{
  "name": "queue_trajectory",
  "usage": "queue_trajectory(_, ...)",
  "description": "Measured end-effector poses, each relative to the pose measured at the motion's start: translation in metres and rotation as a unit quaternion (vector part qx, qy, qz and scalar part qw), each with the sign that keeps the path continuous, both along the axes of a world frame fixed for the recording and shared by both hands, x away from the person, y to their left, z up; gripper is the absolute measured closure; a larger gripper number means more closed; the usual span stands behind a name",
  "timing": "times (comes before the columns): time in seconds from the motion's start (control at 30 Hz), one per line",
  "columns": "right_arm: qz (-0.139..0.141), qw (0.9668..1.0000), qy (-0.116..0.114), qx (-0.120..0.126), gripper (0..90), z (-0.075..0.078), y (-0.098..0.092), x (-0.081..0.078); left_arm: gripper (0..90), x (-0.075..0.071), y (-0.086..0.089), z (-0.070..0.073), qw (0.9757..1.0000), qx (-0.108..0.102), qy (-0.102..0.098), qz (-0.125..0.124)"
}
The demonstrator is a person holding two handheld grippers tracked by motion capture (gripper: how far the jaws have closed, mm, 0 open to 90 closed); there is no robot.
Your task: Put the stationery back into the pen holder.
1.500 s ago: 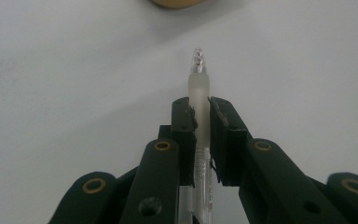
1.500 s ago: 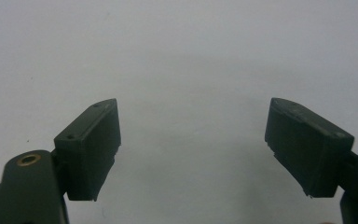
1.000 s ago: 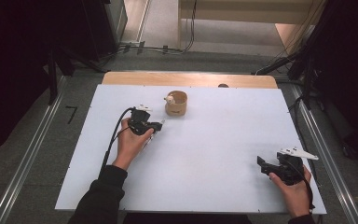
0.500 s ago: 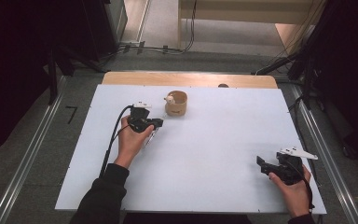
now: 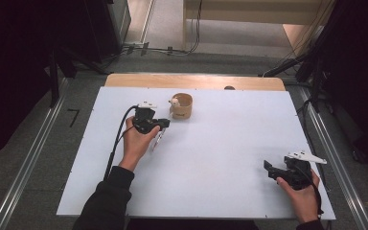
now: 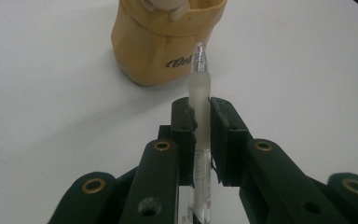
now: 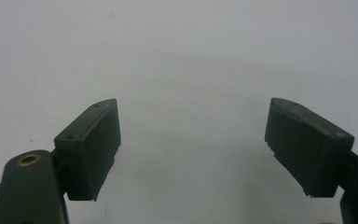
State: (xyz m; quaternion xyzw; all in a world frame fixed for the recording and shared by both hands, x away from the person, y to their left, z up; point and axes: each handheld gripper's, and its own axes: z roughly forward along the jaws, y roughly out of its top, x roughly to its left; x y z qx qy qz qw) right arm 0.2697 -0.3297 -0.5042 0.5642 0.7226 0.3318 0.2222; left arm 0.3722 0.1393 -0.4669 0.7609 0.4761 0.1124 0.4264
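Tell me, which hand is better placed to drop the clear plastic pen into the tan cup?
Probably the left. The left gripper already clamps the clear plastic pen close to the tan cup. The right gripper sits open at the table's far corner.

Your clear plastic pen stands upright at centre frame in the left gripper view, frosted grip section pinched, pointed tip up. Behind it, upper centre, sits the tan cup, upright, dark script on its wall, a pale object inside its rim.
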Motion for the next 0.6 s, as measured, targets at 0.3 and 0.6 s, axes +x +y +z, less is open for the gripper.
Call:
queue_trajectory(0.3,-0.001,1.0,0.001,0.001,16.5,-0.0001,0.0002,0.0,81.1,-0.0001,-0.0002,0.0037,1.0,-0.003,-0.006,0.002)
queue_trajectory(0.6,0.0,1.0,0.001,0.001,16.5,0.0001,0.0005,0.0,81.3,0.0001,-0.0048,0.0103,0.9997,-0.009,-0.024,0.006)
